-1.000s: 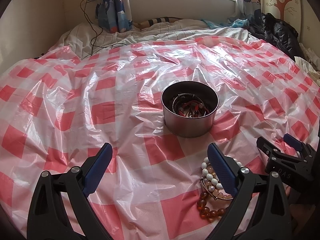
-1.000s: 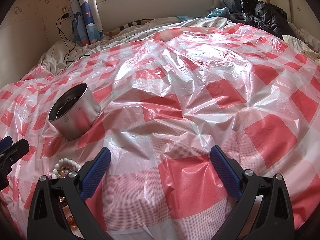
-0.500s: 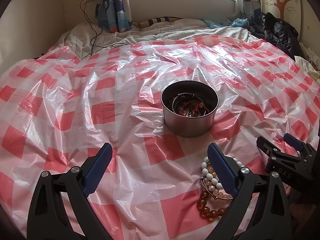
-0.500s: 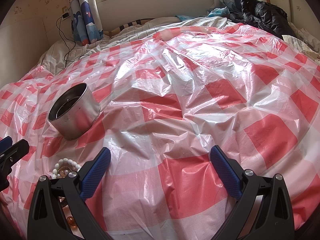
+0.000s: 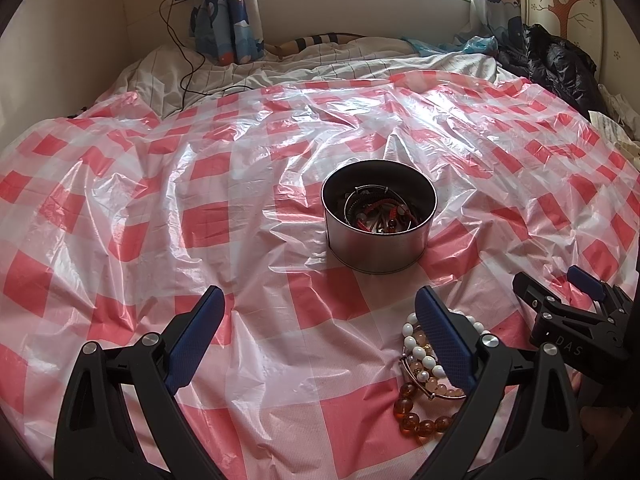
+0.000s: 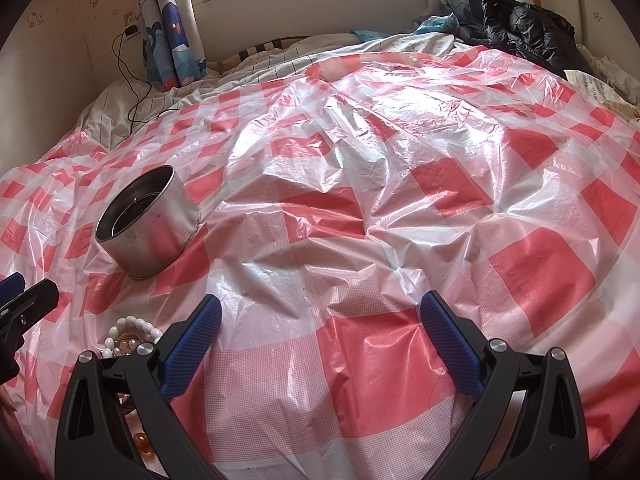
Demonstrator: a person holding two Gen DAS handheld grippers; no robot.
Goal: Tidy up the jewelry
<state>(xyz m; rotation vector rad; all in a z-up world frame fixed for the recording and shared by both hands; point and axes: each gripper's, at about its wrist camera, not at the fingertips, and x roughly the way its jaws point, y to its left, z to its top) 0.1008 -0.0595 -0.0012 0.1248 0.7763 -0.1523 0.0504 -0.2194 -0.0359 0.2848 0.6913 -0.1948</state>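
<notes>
Fingers (image 5: 444, 340) partly hiding bracelets (image 5: 420, 364)

Left gripper (image 5: 316, 312), right gripper (image 6: 320, 316), black frames, blue textured pads, silver screws

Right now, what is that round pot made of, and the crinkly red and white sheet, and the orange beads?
The round pot looks like metal: grey, dull-shiny wall with a thin rim and a seam. The checked sheet looks like thin plastic film: glossy, see-through and creased. The orange beads are clear and shiny, so maybe amber, glass or resin; I cannot tell which.
</notes>
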